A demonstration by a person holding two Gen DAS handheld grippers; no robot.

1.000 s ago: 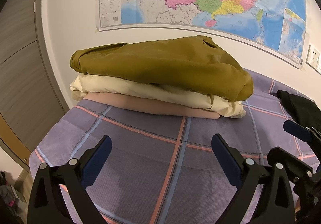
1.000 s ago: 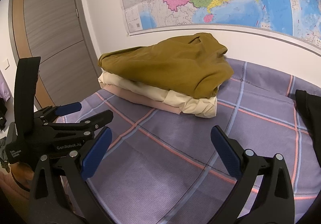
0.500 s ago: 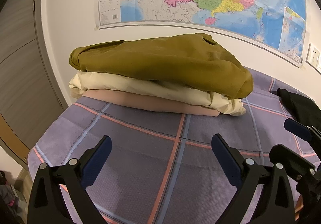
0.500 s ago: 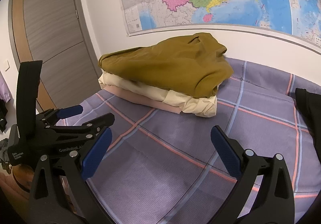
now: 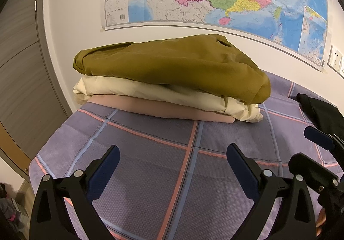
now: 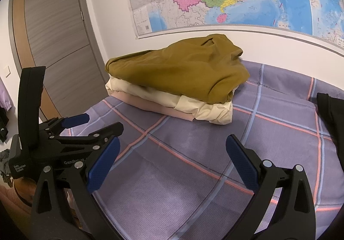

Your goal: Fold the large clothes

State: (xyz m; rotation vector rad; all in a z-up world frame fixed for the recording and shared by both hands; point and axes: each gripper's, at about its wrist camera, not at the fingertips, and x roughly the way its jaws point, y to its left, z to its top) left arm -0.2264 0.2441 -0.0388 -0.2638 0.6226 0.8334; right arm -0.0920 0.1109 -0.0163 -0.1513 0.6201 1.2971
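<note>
The left gripper [image 5: 172, 166] and the right gripper [image 6: 172, 158] share one build: matte black plastic arms, dark blue textured pads [image 6: 103, 162], silver round screws [image 6: 267, 163]; white lettering "GenRobot" marks the left gripper's side.

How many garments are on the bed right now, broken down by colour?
Olive-brown garment, folded, top of the stack: 1
Cream garment, folded, middle: 1
Pink garment, folded, bottom: 1
Black garment, lying apart at the right edge, only partly in view: 1
Total: 4
</note>
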